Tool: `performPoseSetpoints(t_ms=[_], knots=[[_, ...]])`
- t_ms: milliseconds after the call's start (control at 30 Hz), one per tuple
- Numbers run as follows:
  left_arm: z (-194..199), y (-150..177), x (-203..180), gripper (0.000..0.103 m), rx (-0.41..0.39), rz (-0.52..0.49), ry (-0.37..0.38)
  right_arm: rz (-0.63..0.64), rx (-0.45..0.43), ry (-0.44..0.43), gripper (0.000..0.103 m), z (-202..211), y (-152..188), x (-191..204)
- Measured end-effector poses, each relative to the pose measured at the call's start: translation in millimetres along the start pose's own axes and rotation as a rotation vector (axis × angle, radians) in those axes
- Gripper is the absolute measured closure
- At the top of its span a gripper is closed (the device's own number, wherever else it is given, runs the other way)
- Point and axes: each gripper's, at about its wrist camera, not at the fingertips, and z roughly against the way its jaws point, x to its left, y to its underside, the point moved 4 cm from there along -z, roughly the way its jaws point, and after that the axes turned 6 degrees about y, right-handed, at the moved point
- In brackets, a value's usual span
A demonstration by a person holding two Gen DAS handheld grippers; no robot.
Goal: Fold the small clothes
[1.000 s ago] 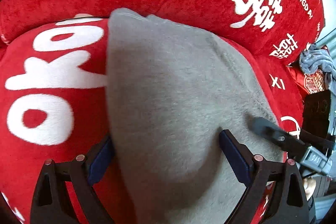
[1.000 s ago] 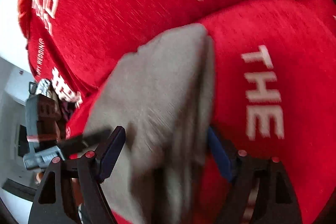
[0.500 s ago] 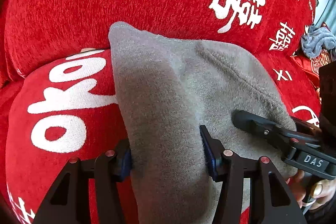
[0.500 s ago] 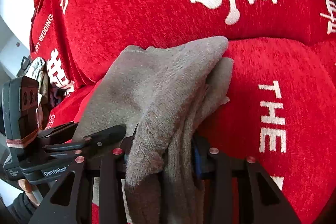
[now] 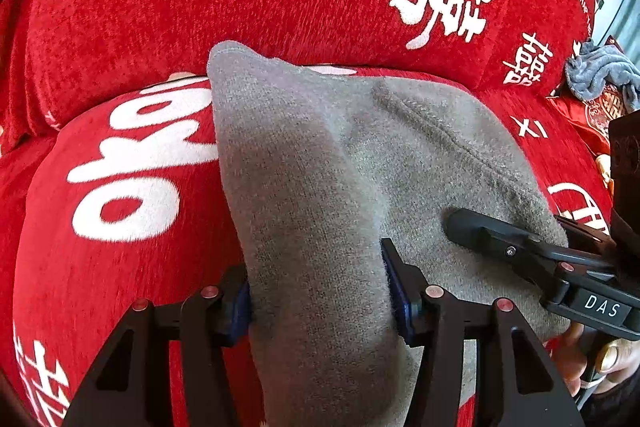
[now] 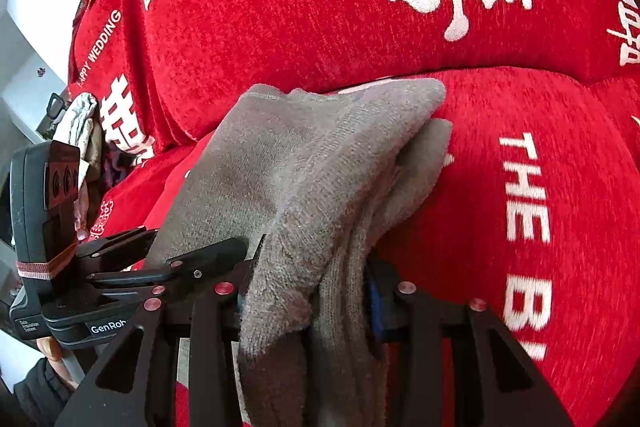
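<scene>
- Mid-fold, by the look of it: grey garment (image 5: 320,187) pinched at its near edge by both claws, far end draped on the red sofa cover (image 5: 120,287) at frame centre.
- Left gripper (image 5: 320,291) clamped partway shut on a thick bunch of cloth, lower centre.
- Right gripper (image 6: 308,291) likewise closed on layered grey fabric, lower centre of its view.
- Next, probably: carrying the gripped edge toward the far end near the backrest, both claws level, so layers land square.
- Risk: bunched layers slipping unevenly.
</scene>
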Motion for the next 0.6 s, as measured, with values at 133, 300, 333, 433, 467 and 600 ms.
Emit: performPoseSetpoints(t_ms=[133,300,333,433,467,600], knots=[[9,12,-1,0.047,-0.006,-0.004,-0.008,-0.004,-0.002,-0.004,0.06,5,11,6],[23,31,-3,0.047,-0.015,-0.004,-0.015,0.0,-0.004,-0.008,0.06,14,27,16],[25,34,-3,0.047,-0.017,-0.004,-0.016,0.0,-0.003,-0.009,0.06,15,29,17],[32,46,-4,0.047,-0.024,0.003,-0.015,0.008,-0.003,-0.011,0.06,21,39,24],[34,50,-4,0.047,-0.026,0.004,-0.014,0.011,-0.003,-0.011,0.06,22,42,26],[43,64,-5,0.047,-0.032,0.006,-0.016,0.026,-0.002,-0.011,0.06,28,53,35]])
